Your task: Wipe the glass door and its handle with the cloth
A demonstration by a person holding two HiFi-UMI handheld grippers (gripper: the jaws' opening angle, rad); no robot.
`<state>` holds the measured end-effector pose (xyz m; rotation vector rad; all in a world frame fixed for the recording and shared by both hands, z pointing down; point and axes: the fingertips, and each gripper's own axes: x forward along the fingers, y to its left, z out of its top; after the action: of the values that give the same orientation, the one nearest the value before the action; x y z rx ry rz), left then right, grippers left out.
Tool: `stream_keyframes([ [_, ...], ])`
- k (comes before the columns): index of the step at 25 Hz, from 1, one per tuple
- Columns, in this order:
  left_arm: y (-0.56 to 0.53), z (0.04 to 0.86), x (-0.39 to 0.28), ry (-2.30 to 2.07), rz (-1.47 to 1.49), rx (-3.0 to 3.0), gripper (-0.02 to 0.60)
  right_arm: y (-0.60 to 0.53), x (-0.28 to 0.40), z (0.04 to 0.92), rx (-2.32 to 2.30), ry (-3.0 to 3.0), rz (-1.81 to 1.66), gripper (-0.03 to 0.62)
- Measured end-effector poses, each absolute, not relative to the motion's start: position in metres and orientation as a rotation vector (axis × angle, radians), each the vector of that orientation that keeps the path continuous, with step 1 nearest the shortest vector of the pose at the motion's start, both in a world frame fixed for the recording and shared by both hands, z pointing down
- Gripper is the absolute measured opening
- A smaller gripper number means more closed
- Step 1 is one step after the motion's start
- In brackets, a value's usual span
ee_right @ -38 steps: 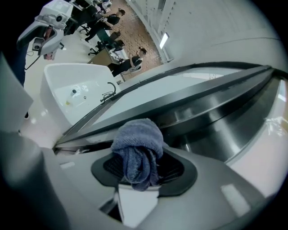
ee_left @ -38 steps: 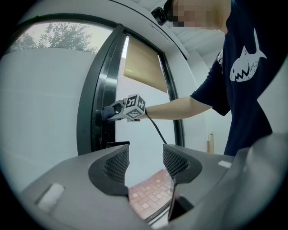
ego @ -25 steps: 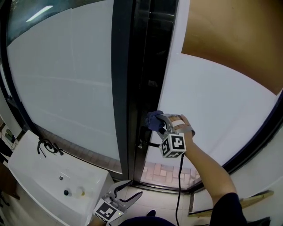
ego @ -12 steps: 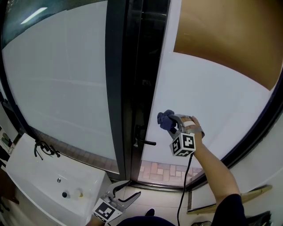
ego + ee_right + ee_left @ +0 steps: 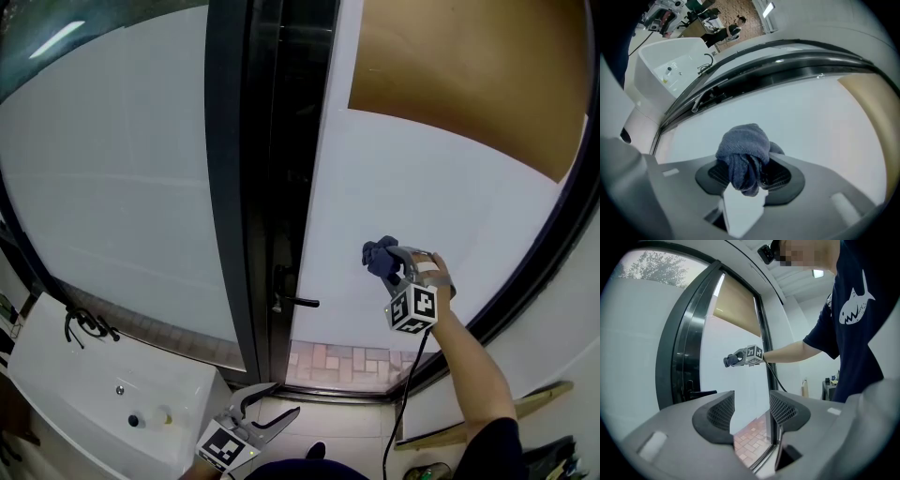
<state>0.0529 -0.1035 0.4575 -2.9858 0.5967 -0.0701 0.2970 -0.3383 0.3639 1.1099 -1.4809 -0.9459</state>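
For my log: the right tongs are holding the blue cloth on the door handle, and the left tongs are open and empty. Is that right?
Not quite. In the head view the right tongs hold the blue cloth at the glass pane, to the right of the door handle and apart from it, not on it. The left tongs are open and empty.
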Motion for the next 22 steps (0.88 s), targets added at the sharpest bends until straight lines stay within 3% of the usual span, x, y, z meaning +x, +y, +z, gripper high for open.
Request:
stream_keyframes([
  [11, -0.097, 0.456, 0.053, 0.579, -0.076, -2.992, 0.232, -0.32, 0.354, 0.361, 1.243, -1.457, -0.826, 0.179],
  [22, -0.096, 0.456, 0.04, 0.651, -0.064, -2.977, 0.232, -0.337, 0.215, 0.362, 1.078, -1.676, -0.96, 0.181],
])
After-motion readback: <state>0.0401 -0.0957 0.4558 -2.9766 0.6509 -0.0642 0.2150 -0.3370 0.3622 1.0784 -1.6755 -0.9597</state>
